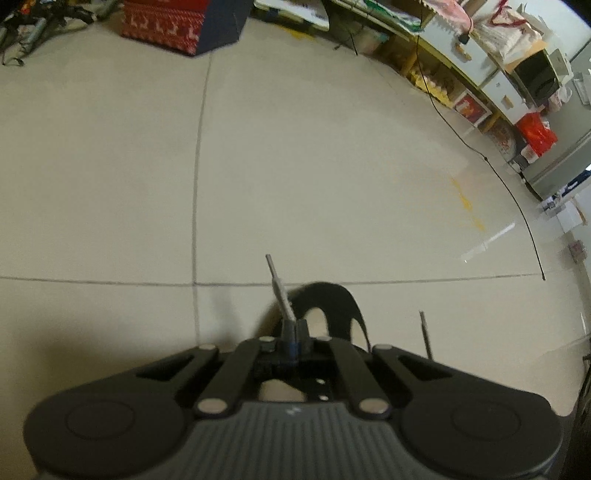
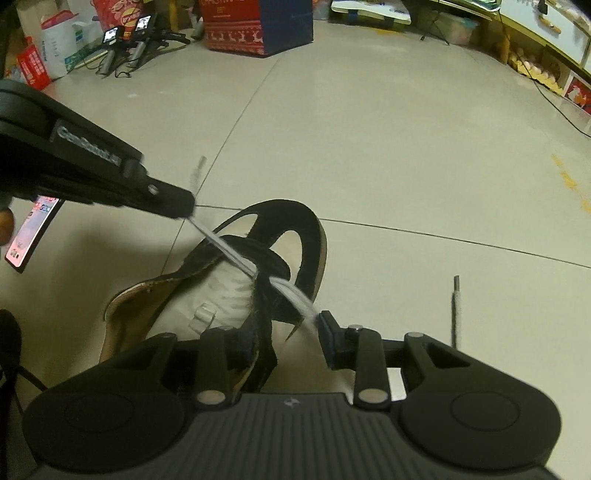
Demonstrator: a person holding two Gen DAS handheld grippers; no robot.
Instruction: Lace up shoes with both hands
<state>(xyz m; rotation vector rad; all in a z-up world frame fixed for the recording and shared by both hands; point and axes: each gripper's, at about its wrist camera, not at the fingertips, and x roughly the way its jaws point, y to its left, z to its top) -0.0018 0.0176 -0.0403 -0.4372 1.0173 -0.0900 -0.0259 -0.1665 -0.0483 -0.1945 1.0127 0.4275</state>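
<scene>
A black and cream shoe (image 2: 295, 236) lies on the tiled floor; in the left wrist view only its black toe (image 1: 332, 299) shows. My left gripper (image 1: 295, 332) is shut on the grey lace (image 1: 282, 299), whose stiff tip pokes up past the fingers. In the right wrist view the left gripper (image 2: 186, 208) comes in from the left and holds the lace (image 2: 236, 258) taut across the shoe's tongue. The right gripper (image 2: 286, 341) straddles the shoe's black upper edge with its jaws apart; the lace ends beside its right finger (image 2: 328, 339). The lace's other end (image 2: 456, 310) lies on the floor.
A red box with a reindeer pattern (image 2: 240, 33) stands at the far end of the floor, with tripods and gear (image 2: 129, 40) to its left. A lit phone (image 2: 33, 229) sits at the left edge. Shelves (image 1: 480, 74) and a black cable (image 1: 517, 206) run along the right.
</scene>
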